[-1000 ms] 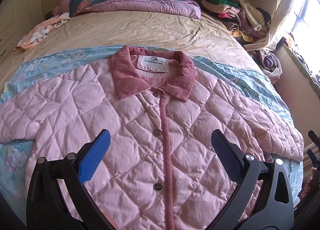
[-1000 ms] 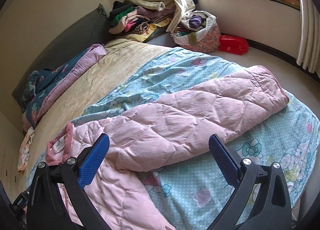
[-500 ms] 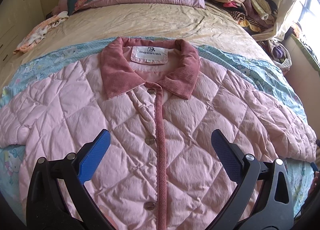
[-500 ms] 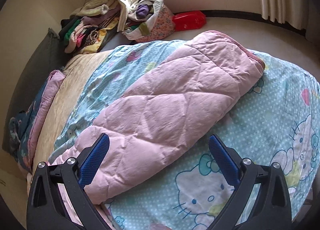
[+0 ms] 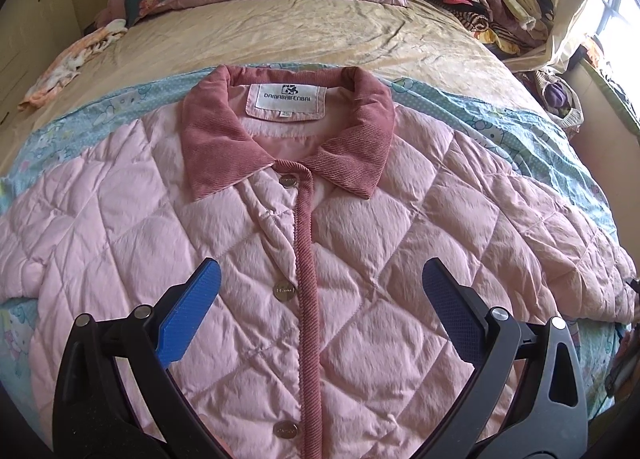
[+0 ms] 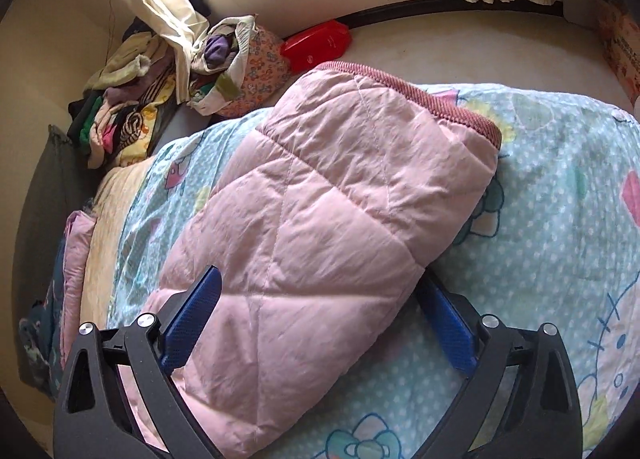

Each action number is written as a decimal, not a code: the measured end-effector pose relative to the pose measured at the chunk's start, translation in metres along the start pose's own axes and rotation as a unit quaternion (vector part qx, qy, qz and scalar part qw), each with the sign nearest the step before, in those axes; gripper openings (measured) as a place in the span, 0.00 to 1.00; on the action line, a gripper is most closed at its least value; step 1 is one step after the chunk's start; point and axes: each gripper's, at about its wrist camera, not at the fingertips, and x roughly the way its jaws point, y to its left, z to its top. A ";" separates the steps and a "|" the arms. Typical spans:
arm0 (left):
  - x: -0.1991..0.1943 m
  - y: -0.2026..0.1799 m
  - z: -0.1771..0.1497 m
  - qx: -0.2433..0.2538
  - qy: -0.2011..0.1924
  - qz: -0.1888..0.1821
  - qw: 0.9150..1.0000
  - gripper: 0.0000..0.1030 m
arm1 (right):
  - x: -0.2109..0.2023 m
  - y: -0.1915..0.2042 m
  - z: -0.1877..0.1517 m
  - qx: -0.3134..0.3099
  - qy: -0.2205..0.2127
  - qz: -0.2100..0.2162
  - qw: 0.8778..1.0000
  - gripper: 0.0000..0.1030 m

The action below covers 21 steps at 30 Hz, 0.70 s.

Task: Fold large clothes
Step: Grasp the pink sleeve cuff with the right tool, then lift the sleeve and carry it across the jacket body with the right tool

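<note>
Bed (image 6: 560, 187): jacket sleeve (image 6: 328, 211) between closing right claw (image 6: 320, 307) jaws.

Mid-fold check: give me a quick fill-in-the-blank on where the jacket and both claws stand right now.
1. The quilted jacket lies front side up on the bed, its collar made of dark pink ____.
2. The right claw is closing around the jacket's ____, which lies between its fingers.
3. The left claw hovers over the jacket's front with its jaws ____.
4. On the floor beyond the bed lies a ____ box.

Missing words: corduroy; sleeve; open; red
</note>
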 end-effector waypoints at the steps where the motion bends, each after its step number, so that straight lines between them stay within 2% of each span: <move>1: 0.000 0.001 0.001 0.000 -0.001 0.003 1.000 0.92 | 0.000 -0.004 0.003 0.007 -0.006 0.002 1.000 0.83; 3: 0.000 0.003 0.002 -0.003 0.001 0.000 1.000 0.92 | -0.002 -0.008 0.004 0.015 -0.014 0.012 1.000 0.61; 4: -0.001 0.004 0.003 -0.006 0.000 -0.003 1.000 0.92 | -0.002 -0.007 0.004 0.013 -0.015 0.016 1.000 0.56; 6: -0.004 0.005 0.004 -0.005 -0.001 -0.011 1.000 0.92 | -0.012 -0.002 0.005 0.004 -0.024 0.039 0.999 0.39; 8: -0.009 0.006 0.005 -0.001 -0.005 -0.011 1.000 0.92 | -0.028 0.012 0.005 -0.021 -0.040 0.062 0.997 0.29; 14: -0.037 0.010 0.012 0.003 -0.023 -0.011 1.000 0.92 | -0.083 0.078 -0.002 -0.123 -0.075 0.126 0.982 0.24; 21: -0.073 0.021 0.021 -0.002 -0.046 -0.015 0.999 0.92 | -0.149 0.158 -0.026 -0.231 -0.097 0.197 0.948 0.22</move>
